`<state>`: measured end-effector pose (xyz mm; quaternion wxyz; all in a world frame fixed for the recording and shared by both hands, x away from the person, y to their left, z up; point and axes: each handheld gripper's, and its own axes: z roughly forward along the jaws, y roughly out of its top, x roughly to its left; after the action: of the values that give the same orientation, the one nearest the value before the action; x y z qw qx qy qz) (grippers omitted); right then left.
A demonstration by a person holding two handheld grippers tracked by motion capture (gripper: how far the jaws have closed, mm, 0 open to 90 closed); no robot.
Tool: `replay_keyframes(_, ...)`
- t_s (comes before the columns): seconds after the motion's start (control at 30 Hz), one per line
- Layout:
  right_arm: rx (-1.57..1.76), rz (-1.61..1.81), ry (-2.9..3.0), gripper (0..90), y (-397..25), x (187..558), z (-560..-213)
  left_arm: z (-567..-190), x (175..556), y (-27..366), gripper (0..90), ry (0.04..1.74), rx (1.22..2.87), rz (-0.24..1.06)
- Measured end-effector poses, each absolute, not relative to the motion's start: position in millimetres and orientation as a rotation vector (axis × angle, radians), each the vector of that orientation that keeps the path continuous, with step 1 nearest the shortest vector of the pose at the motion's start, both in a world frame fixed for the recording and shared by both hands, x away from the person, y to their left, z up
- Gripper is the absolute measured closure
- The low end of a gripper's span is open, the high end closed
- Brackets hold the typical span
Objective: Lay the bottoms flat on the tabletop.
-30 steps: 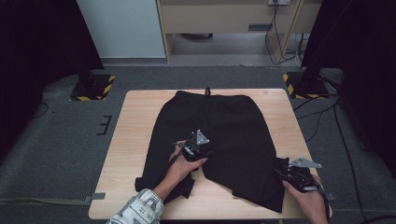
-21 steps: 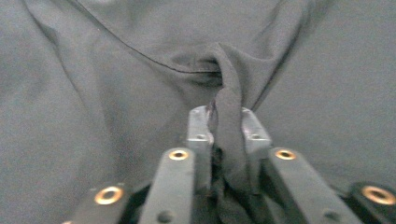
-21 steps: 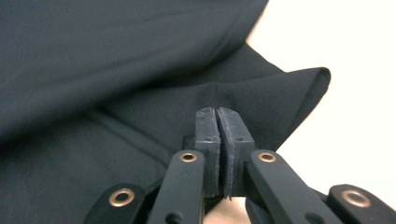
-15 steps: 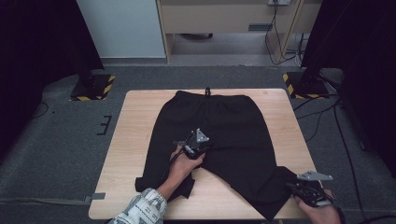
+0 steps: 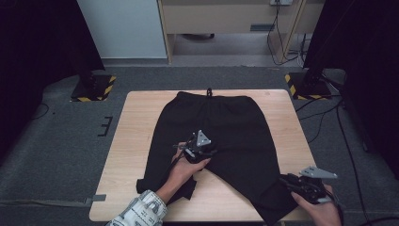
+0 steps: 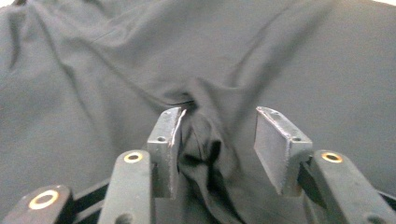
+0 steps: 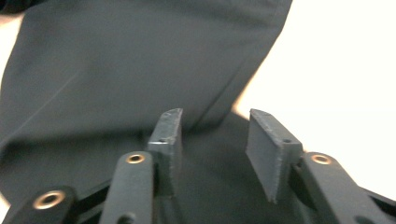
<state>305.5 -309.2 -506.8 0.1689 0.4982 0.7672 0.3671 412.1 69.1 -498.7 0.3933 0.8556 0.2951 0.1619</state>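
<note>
Black shorts lie flat on a wooden table, waistband at the far side and legs toward me. My left gripper rests on the crotch area, open. In the left gripper view a bunched fold of the fabric stands between the jaws and touches the left one; the left gripper is not closed on it. My right gripper sits at the right leg's hem near the table's front right corner. In the right gripper view the right gripper is open over the black cloth, with nothing pinched.
Bare wood lies just right of the hem. The table's right edge and front edge are close to my right hand. Black stands on yellow-striped bases and cables sit on the grey floor.
My right gripper has moved down toward the table's front right corner along the right leg. The left gripper has stayed at the crotch, shifting only slightly.
</note>
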Motion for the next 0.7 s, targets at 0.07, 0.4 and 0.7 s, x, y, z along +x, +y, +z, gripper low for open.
replay_keyframes(0.07, 1.441, 1.062, 2.181, 50.7, -307.1, 316.8, -509.7, -498.1, 407.6, 68.0, 48.0, 0.728, 2.182, 0.408)
replay_keyframes(0.4, 1.476, 1.023, 2.245, 68.5, -295.6, 343.5, -523.9, -495.6, 407.3, 75.5, 46.1, 0.755, 2.153, 0.411)
replay_keyframes(0.7, 1.412, 1.129, 2.219, 90.0, -293.2, 352.6, -488.4, -490.9, 402.3, 77.5, 46.4, 0.724, 2.138, 0.41)
